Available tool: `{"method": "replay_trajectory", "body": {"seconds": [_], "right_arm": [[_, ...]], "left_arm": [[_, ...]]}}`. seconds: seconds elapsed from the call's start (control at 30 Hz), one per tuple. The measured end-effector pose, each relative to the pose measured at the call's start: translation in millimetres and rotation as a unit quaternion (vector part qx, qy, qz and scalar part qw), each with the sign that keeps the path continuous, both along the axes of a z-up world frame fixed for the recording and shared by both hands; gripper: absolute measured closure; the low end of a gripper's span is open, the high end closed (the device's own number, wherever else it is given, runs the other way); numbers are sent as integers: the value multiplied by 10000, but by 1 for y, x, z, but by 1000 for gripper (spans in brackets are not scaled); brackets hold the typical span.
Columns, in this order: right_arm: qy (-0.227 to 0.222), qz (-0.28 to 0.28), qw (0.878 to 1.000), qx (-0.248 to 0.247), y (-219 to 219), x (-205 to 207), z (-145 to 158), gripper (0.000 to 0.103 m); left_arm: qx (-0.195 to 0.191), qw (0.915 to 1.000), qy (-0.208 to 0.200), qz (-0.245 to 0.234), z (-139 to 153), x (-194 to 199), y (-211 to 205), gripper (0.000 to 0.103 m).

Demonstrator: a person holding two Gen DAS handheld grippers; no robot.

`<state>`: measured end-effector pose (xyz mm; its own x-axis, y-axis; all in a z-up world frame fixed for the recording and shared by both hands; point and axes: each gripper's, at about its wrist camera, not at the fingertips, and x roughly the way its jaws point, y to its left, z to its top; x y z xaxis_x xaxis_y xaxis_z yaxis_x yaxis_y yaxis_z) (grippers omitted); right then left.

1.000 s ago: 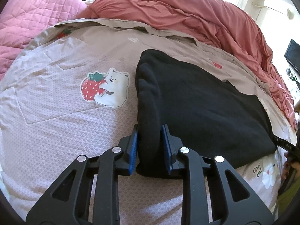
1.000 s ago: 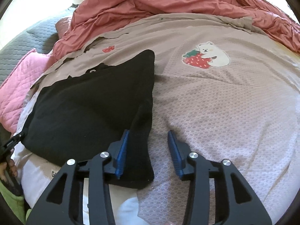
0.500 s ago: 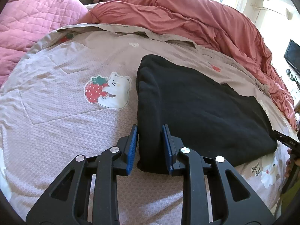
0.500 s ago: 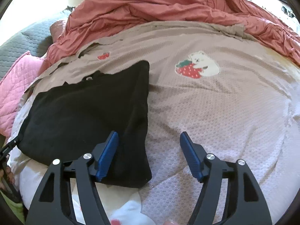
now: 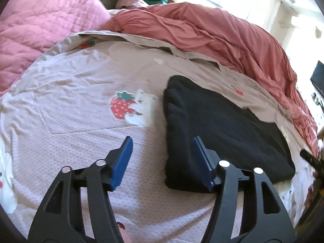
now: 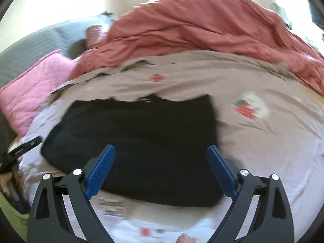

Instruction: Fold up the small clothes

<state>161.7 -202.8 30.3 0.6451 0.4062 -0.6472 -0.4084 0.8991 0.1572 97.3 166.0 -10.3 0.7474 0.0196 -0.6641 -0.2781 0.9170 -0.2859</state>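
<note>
A folded black garment point(image 5: 218, 129) lies flat on the mauve bedspread point(image 5: 77, 133). In the left wrist view my left gripper point(image 5: 162, 151) hovers over the garment's near left corner. Its jaws are opening; the right blue pad stands over the black cloth, the left one over the bedspread, and neither presses on it. In the blurred right wrist view the black garment point(image 6: 141, 133) fills the middle. My right gripper point(image 6: 161, 160) stands above its near edge with jaws opening wide and nothing gripped between them.
A rumpled rust-red duvet point(image 5: 212, 34) is heaped along the far side of the bed. A pink quilted blanket point(image 5: 40, 26) lies at the far left. The bedspread carries a strawberry-and-bear print point(image 5: 133, 107). A person's hand with the other gripper point(image 5: 311, 162) shows at the right edge.
Both grippers let go of the black garment and opened wide. The right gripper rose and swung left over the garment; the left one drew back slightly.
</note>
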Motion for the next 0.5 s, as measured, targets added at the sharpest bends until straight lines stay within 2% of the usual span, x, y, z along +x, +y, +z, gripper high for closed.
{"method": "replay_trajectory", "body": {"seconds": [0.1, 0.2, 0.33, 0.5], "right_arm": [[-178, 572, 9981, -150, 43, -11, 2, 12], [-521, 1230, 9897, -508, 96, -29, 1, 12], [-927, 2109, 9672, -1071, 165, -53, -12, 12], [-1196, 2656, 9413, -1709, 219, -66, -33, 12]], "left_arm": [[-166, 9997, -32, 179, -1, -1, 13, 41], [-350, 9986, -22, 408, -3, -2, 29, 40], [-593, 9961, 48, 647, -8, -3, 47, 39], [-757, 9938, 184, 794, -15, 0, 58, 38]]}}
